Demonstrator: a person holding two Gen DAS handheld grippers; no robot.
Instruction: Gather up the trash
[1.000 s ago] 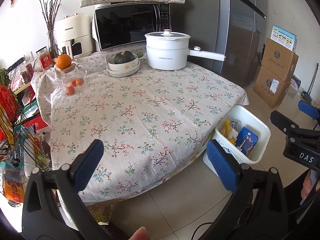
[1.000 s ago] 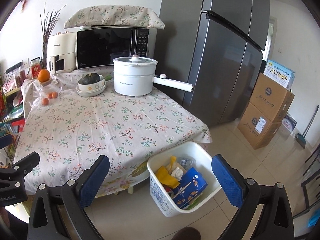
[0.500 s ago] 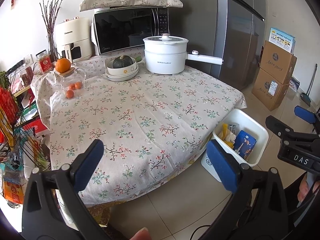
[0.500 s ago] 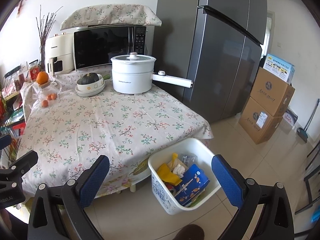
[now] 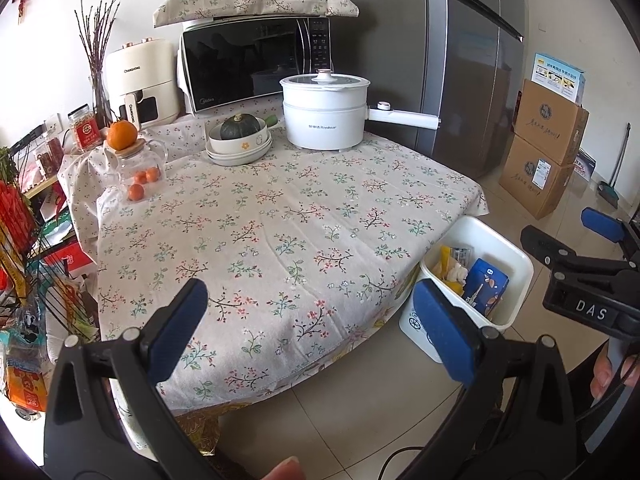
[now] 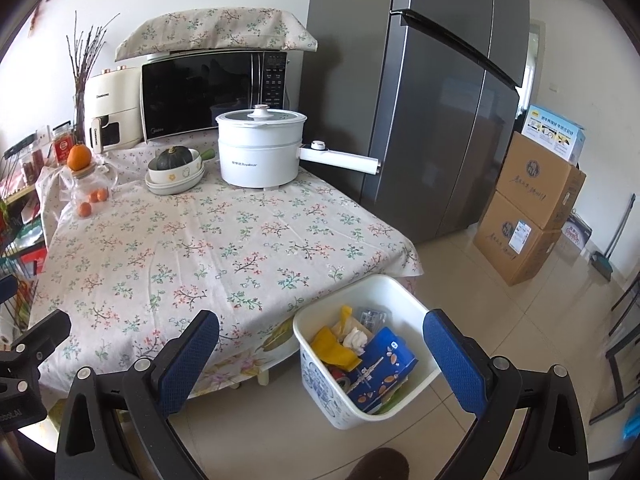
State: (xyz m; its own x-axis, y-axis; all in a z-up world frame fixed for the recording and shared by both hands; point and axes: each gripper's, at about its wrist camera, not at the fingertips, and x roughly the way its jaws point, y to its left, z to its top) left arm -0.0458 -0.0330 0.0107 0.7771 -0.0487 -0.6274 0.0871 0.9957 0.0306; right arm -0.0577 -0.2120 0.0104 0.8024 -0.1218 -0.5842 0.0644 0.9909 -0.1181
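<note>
- Right wrist view has the white trash bin on the floor tiles, just off the tabletop's near corner, tucked partly under the hanging floral cloth.
- Inside it: a blue carton, a yellow wrapper, a white crumpled tissue and a clear packet.
- Right tongs spread wide, nothing between the blue pads, hovering above the bin.
- Left tongs wide apart too, empty, over the tabletop's front edge, bin to their right.
- Far end of the tabletop: white electric pot, a green squash in a bowl, a glass jar topped by an orange.
- Behind those, a microwave under a floral cover; grey fridge alongside.
- Cardboard boxes stacked by the far wall.
</note>
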